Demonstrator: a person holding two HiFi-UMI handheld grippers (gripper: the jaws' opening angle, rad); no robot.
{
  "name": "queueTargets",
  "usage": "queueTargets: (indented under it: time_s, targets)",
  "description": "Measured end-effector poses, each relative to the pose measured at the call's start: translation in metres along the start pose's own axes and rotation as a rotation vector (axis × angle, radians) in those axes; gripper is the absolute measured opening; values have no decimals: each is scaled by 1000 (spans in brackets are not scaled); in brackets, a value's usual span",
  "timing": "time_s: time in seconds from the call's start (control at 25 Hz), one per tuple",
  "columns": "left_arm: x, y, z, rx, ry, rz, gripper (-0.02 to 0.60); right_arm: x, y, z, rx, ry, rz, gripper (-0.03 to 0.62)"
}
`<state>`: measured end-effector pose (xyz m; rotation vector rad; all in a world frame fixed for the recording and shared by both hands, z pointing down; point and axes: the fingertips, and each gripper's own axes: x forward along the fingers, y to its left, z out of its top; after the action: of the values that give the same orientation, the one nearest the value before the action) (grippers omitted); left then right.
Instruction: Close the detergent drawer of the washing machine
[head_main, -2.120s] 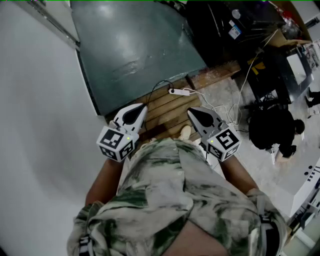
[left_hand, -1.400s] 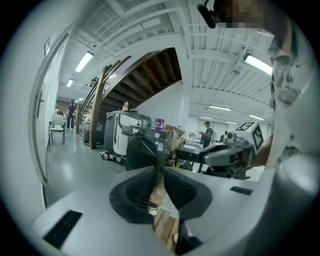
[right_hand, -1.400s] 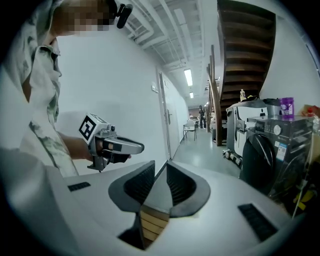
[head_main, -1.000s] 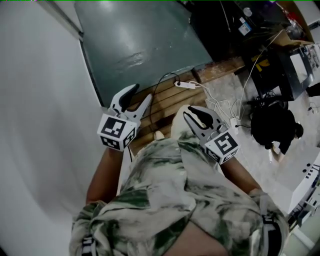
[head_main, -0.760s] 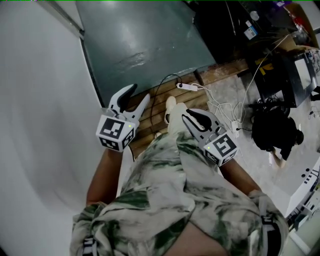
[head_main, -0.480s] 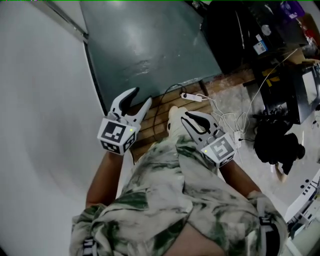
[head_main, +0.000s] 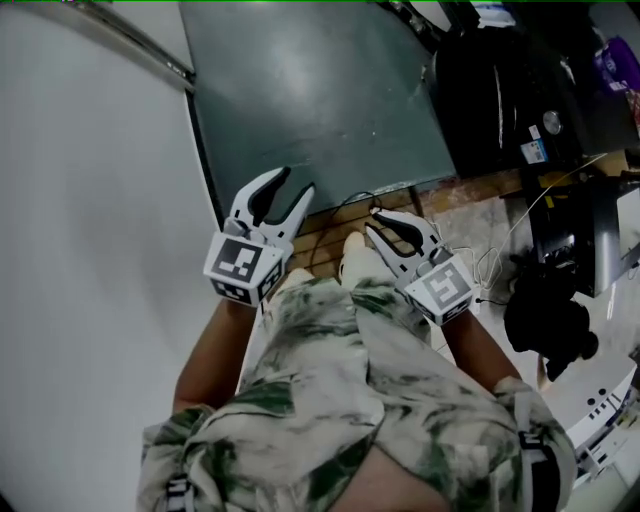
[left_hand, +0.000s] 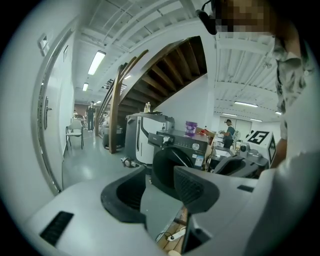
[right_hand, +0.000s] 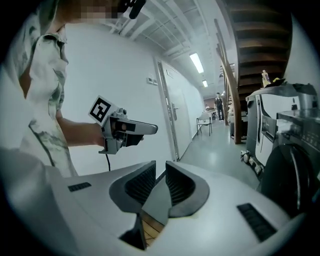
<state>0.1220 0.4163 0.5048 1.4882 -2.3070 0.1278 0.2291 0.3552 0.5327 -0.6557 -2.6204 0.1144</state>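
My claws, held out above the floor.
My left claw (head_main: 293, 182) gapes empty; my right claw (head_main: 376, 220) is pinched together on nothing, above the wooden platform (head_main: 335, 222).

No words or numbers can be read anywhere. The small label (left_hand: 199, 160) on the washing machine (left_hand: 185, 143) is too blurred to make out. The square marker (right_hand: 100, 109) carries only a black-and-white pattern.
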Motion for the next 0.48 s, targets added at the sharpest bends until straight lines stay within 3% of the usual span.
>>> queueTargets:
  time_s: [0.2,0.48]
  targets:
    - [16,12,44,16,-13,-4,183,9,-14,32,-6,-6,35,76]
    - [42,45,72,12,-9,-27,183,34,-36,56,14,14,33,72]
